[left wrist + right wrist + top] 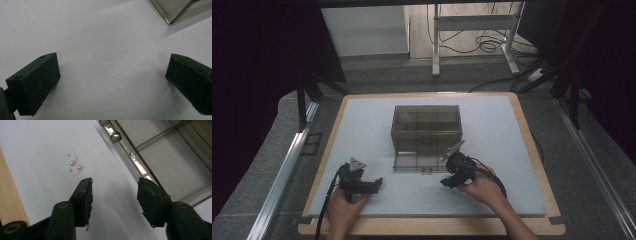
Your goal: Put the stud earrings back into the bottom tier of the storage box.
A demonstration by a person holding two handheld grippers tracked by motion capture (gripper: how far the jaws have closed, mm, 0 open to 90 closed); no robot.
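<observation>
A smoky clear compartment box (426, 125) stands mid-table, its front flap (419, 161) folded down flat on the white mat. Two small hooked earrings with pearl ends (74, 166) lie on the mat just ahead of and left of my right gripper (115, 182), whose jaws are open and empty. In the high view the earrings (429, 188) sit in front of the flap, a little left of the right gripper (447, 181). My left gripper (373, 185) rests low on the mat, pointing right. Its jaws stand wide open over bare mat (112, 66).
The flap's edge with two metal knobs (110, 130) runs close on the right of the right gripper. A corner of the flap (172, 12) shows at the top right of the left gripper view. The wooden table rim (427, 226) borders the mat (362, 120).
</observation>
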